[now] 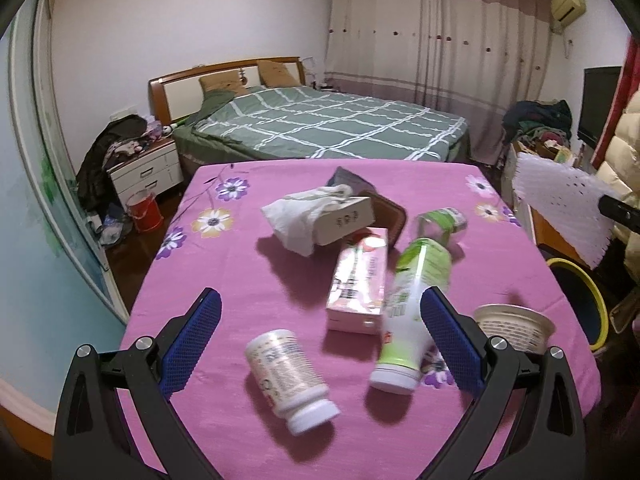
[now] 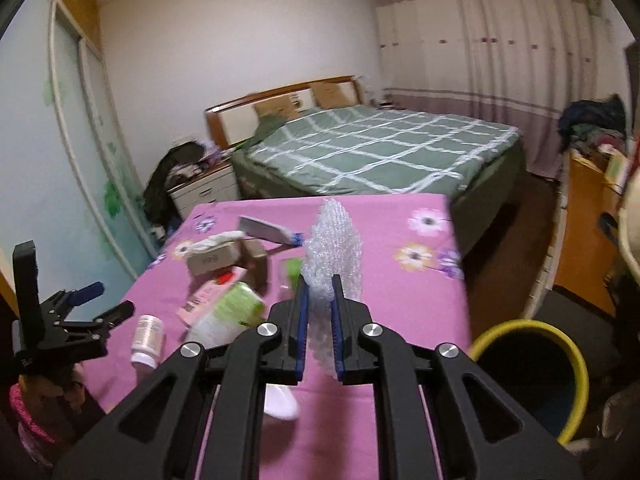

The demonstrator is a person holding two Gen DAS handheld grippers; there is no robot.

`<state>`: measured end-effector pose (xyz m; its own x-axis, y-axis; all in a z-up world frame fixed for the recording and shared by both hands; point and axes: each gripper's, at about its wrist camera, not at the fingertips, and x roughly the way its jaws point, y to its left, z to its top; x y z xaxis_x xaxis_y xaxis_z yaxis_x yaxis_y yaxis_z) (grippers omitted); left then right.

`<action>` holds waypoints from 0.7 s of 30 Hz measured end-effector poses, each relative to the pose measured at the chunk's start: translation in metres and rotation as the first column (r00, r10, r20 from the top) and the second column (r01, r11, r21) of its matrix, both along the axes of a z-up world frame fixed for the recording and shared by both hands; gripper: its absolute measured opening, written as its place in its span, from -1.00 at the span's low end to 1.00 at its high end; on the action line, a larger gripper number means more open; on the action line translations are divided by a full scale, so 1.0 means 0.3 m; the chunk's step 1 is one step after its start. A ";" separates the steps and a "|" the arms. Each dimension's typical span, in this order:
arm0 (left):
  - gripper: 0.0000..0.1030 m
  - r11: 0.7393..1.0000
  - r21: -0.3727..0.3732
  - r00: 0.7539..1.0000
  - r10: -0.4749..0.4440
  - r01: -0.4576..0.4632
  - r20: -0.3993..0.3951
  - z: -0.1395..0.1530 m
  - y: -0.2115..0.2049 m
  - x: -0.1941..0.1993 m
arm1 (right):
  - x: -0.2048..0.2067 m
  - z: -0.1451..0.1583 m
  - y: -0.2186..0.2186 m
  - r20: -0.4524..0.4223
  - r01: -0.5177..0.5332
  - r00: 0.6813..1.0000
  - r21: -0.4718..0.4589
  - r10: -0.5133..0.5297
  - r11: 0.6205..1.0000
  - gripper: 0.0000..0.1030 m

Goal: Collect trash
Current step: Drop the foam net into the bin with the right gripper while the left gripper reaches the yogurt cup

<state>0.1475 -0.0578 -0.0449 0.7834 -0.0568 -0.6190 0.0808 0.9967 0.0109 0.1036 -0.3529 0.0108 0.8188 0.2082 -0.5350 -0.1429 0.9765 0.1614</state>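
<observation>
Starting on the left side, the left tongs hang over the near edge of the counter with the pink flowered cloth, blue pads spread wide apart and nothing between them. Right under that gap lies a white plastic pill bottle with a white cap on its side, cap toward the camera. Just past it is a pink rectangular carton, and leaning next to that a tall green-and-white plastic bottle tipped over, partly behind the right pad. Further back there's a beige cardboard box with crumpled white tissue draped on it, plus a small clear cup with a green label lying down. A white round paper tub sits at the counter's right edge, close to the left tongs' right finger. Moving right, the right tongs are clamped on a sheet of white bubble wrap, which sticks up between the blue pads; from the left wrist view that same sheet is up in the air off the right side of the counter. Below and to the right of it, on the floor beside the counter, stands a dark round bin with a yellow rim. A bed with a green checked cover fills the background.
</observation>
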 end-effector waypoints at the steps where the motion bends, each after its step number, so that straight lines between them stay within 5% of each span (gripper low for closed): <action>1: 0.91 1.000 -0.001 1.000 -0.011 0.011 0.002 0.002 -0.013 -0.005 | -0.027 -0.005 -0.027 0.001 0.031 1.000 -0.006 -0.031 0.999 -0.80; 11: 0.91 0.995 0.023 0.995 -0.101 0.101 0.001 0.011 -0.134 -0.048 | -0.184 -0.138 -0.299 -0.065 0.286 0.956 0.018 -0.285 0.958 -0.80; 21: 0.91 0.985 0.055 0.987 -0.163 0.163 -0.008 0.014 -0.234 -0.074 | -0.171 -0.313 -0.490 -0.173 0.407 0.901 0.018 -0.398 0.913 -0.78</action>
